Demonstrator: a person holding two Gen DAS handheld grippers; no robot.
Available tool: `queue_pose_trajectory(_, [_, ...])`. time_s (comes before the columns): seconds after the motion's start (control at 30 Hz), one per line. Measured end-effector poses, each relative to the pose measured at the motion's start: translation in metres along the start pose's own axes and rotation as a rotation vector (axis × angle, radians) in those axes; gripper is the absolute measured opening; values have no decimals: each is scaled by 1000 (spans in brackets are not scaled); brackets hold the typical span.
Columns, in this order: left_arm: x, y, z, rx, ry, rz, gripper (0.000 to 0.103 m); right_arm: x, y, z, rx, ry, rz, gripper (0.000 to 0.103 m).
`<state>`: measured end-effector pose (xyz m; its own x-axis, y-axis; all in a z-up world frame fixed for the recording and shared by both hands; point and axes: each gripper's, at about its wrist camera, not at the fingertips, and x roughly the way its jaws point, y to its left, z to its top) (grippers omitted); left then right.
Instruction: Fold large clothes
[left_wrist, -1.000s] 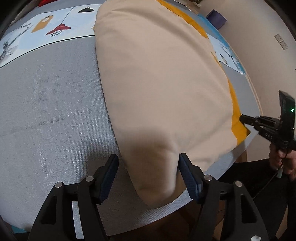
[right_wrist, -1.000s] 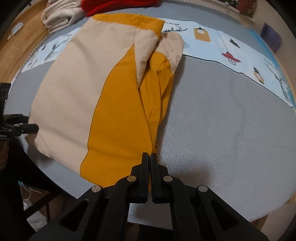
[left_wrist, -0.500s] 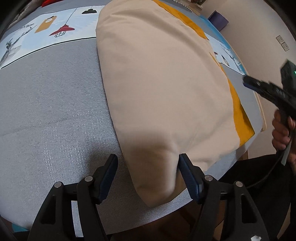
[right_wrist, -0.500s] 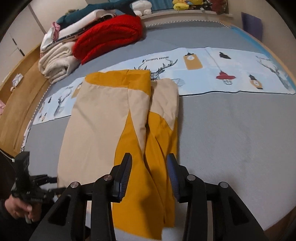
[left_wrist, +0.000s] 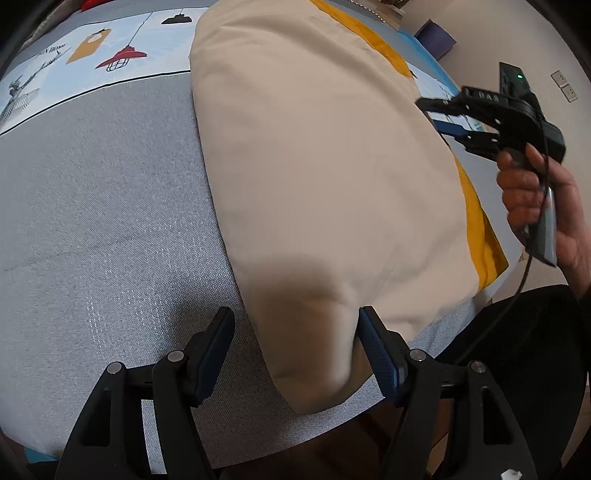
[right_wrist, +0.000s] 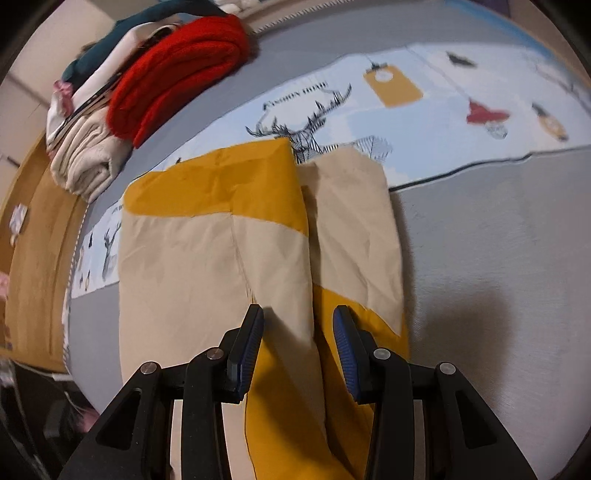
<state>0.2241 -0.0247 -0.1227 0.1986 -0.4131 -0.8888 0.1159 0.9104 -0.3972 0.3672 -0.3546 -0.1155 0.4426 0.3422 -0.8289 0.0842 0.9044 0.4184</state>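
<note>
A large beige and mustard-yellow garment (left_wrist: 325, 166) lies folded lengthwise on the grey bed cover (left_wrist: 103, 221). In the right wrist view the garment (right_wrist: 221, 258) shows a yellow band at its far end and a folded flap along its right side. My left gripper (left_wrist: 295, 328) is open, its fingers either side of the garment's near beige corner at the bed edge. My right gripper (right_wrist: 299, 328) is open and hovers over the garment's middle; it also shows in the left wrist view (left_wrist: 439, 118), held above the garment's right edge.
A stack of folded clothes with a red knit (right_wrist: 177, 74) and cream towels (right_wrist: 88, 162) sits at the far left of the bed. A printed blue-white strip (right_wrist: 443, 110) crosses the cover behind the garment. The bed edge (left_wrist: 332, 417) runs just under my left gripper.
My right gripper opened, let go of the garment's yellow edge, rose and moved forward over the garment. My left gripper stayed open at the near corner.
</note>
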Motion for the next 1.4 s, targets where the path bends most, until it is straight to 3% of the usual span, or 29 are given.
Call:
queue_pose_trajectory(0.1, [0, 2, 1, -3, 2, -5, 68, 9, -2, 7, 41, 7, 74, 40])
queue_pose_trajectory(0.2, [0, 3, 1, -7, 0, -12, 69, 7, 5, 11, 9, -13, 113, 3])
queue_pose_trajectory(0.3, [-3, 4, 2, -14, -12, -57, 69, -21, 0, 14, 34, -138, 173, 2])
queue_pose_trajectory(0.37, [-3, -1, 2, 6, -13, -64, 69, -22, -7, 14, 50, -145, 79, 2])
queue_pose_trajectory(0.4, [-2, -4, 1, 23, -9, -52, 69, -12, -13, 12, 57, -108, -17, 2])
queue_pose_trajectory(0.5, [0, -5, -2, 30, 7, -36, 69, 4, -19, 8, 66, -46, -99, 2])
queue_pose_trajectory(0.6, [-7, -1, -2, 4, 9, -68, 66, 1, -3, 5, -24, -75, -172, 2])
queue_pose_trajectory(0.67, [-15, 1, -2, -10, -12, -87, 63, -3, 4, 2, -50, -81, -193, 4])
queue_pose_trajectory(0.7, [-23, 4, -2, -22, -39, -107, 63, -7, 4, -1, -52, -80, -208, 11])
queue_pose_trajectory(0.77, [-36, 9, -2, -46, -87, -131, 63, -20, 2, -5, -36, -92, -222, 15])
queue_pose_trajectory(0.87, [-46, 16, -4, -75, -138, -125, 57, -43, -1, -12, -52, -123, -168, 21])
queue_pose_trajectory(1.03, [-37, 20, -8, -83, -115, -60, 44, -57, 21, -46, -263, -52, -117, 26])
queue_pose_trajectory(1.13, [-33, 18, -7, -74, -111, -38, 44, -49, 26, -70, -349, 38, -164, 26])
queue_pose_trajectory(1.27, [-26, 16, -4, -80, -103, -30, 45, -26, 17, -98, -448, 171, -306, 27])
queue_pose_trajectory(1.4, [-27, 19, -4, -78, -99, -26, 45, -26, 7, -107, -456, 186, -347, 34])
